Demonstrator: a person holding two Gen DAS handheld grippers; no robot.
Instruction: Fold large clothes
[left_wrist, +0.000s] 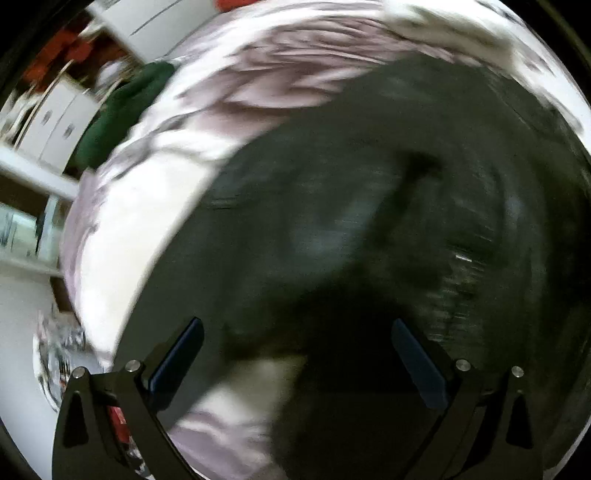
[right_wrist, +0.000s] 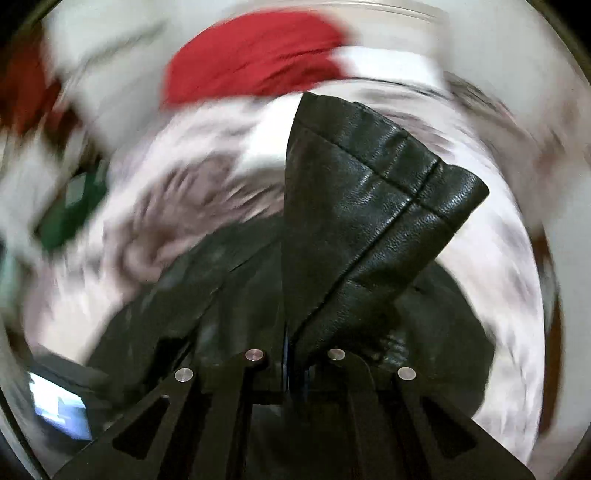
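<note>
A black leather jacket (left_wrist: 369, 221) lies spread on a pale pink and white bed sheet (left_wrist: 147, 221). My left gripper (left_wrist: 295, 328) is open and empty, close above the jacket, its blue pads wide apart. My right gripper (right_wrist: 295, 354) is shut on a stitched, seamed end of the jacket (right_wrist: 362, 206), which stands up from between the fingers; the rest of the jacket (right_wrist: 207, 295) hangs and lies below. Both views are motion-blurred.
A green garment (left_wrist: 122, 110) lies at the sheet's far left edge, also in the right wrist view (right_wrist: 70, 218). A red garment (right_wrist: 255, 55) lies beyond the jacket. White cabinets (left_wrist: 55, 129) stand at the left, past the bed.
</note>
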